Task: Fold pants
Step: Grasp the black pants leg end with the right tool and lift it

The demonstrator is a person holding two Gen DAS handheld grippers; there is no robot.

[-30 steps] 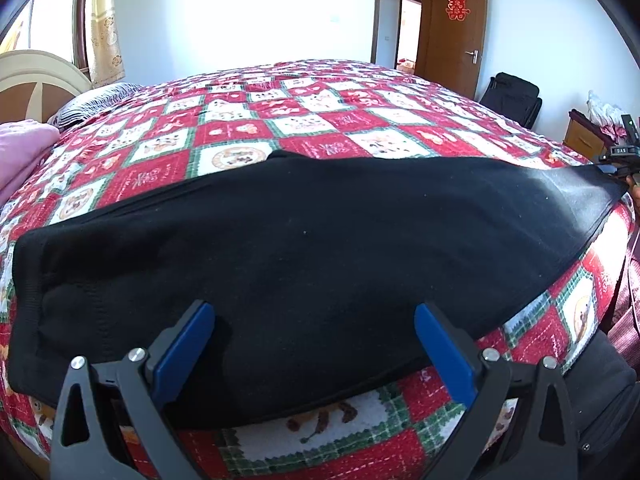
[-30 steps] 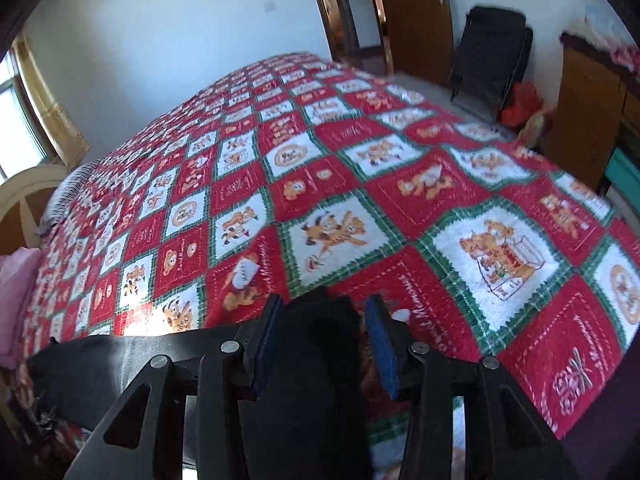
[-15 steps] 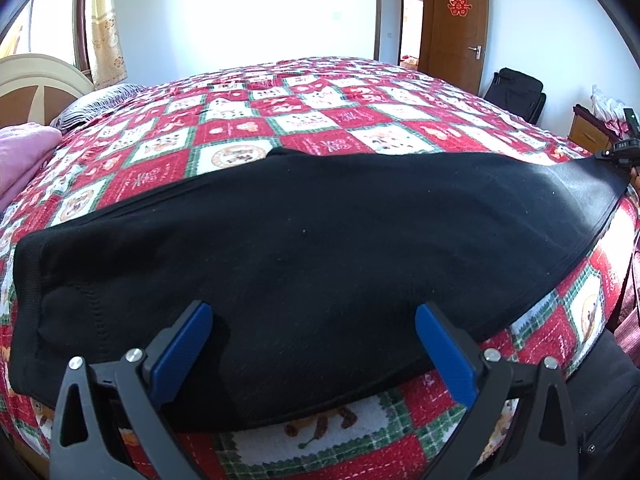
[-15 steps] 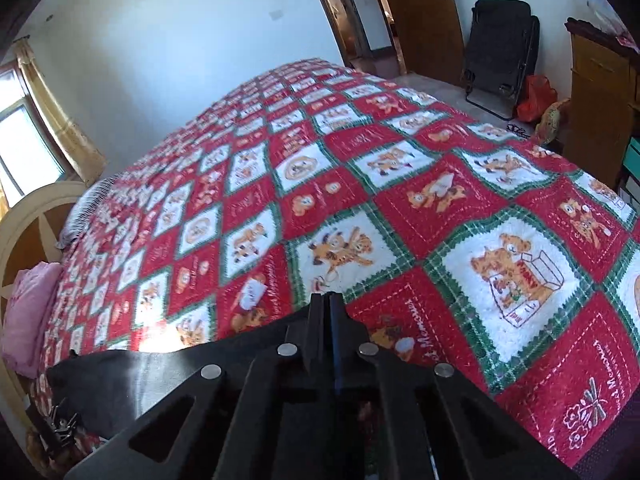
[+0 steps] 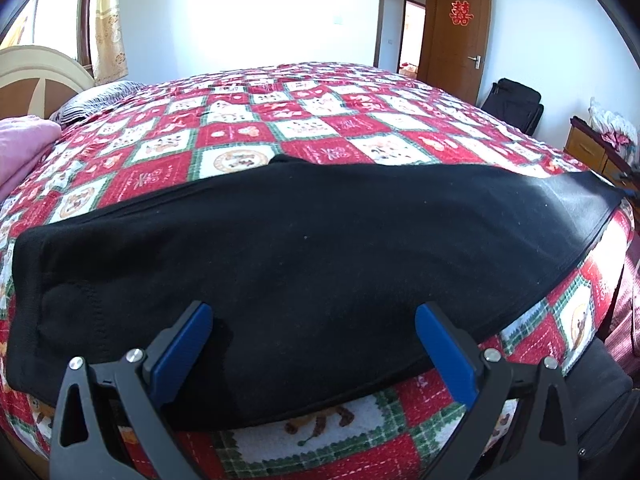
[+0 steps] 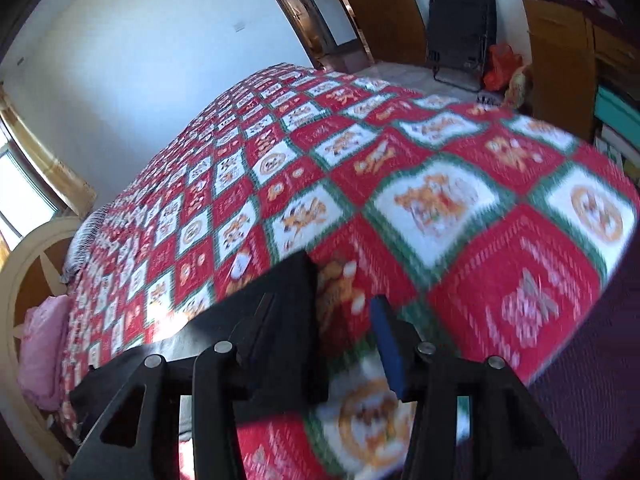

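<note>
Pants point(image 5: 304, 248), black, lie flat across the near side of the bed point(image 5: 320, 128). Left hand-held gripper point(image 5: 314, 344) is wide open above them. Right hand-held gripper point(image 6: 344, 340) has just been opening, with nothing between its jaws.

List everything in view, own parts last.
pants: one, black, flat across the quilt's near edge
quilt: one, red, white and green checks, covering the bed
headboard: one, cream, far left
pillow: one, grey striped, by the headboard
pink bedding: one pile, left edge
door: one, brown, open, back wall
black chair: one, beside the door
cabinet: one, wooden, right
left claw: open, above the pants
right claw: just opened, at the pants' end, nothing gripped
</note>
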